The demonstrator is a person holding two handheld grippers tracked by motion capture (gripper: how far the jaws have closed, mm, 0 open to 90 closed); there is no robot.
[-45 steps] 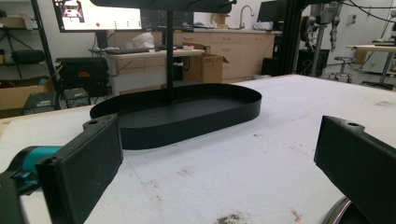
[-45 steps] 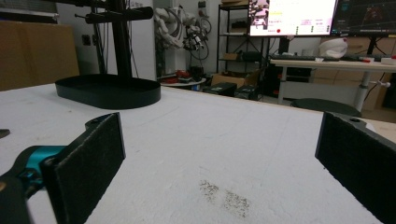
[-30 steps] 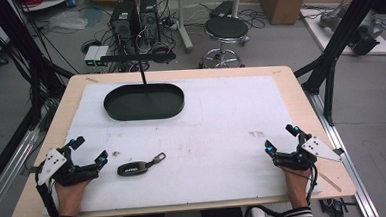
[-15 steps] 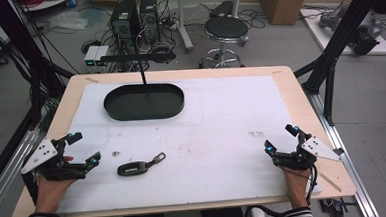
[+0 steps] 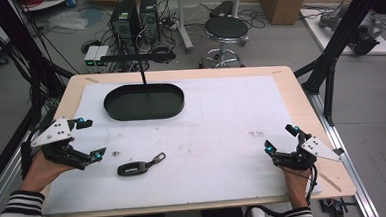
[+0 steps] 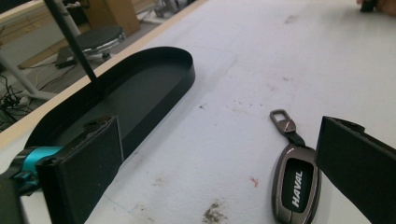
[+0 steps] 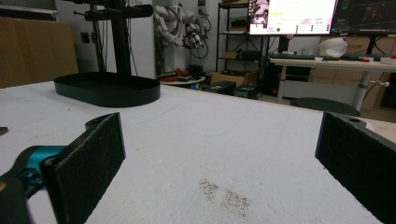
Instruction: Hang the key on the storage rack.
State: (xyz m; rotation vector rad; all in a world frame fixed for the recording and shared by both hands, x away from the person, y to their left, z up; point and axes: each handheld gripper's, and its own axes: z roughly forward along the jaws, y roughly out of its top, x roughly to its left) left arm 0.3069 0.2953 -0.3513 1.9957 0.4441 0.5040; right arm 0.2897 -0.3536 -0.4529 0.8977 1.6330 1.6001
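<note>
Left gripper (image 5: 88,139) and right gripper (image 5: 280,142), jaws apparently spread.

Even bright light, slight blur

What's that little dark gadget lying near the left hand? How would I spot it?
Start at the black oval tray at the table's far left, then come toward the near edge. The car key fob lies flat on the white mat: dark, glossy, lettered HAVAL, with a metal clip.

"HAVAL" reads in white capitals along the dark face of the key fob (image 6: 296,185) — the monitor (image 7: 292,10) at 12 o'clock carries text, probably too blurred to read.
</note>
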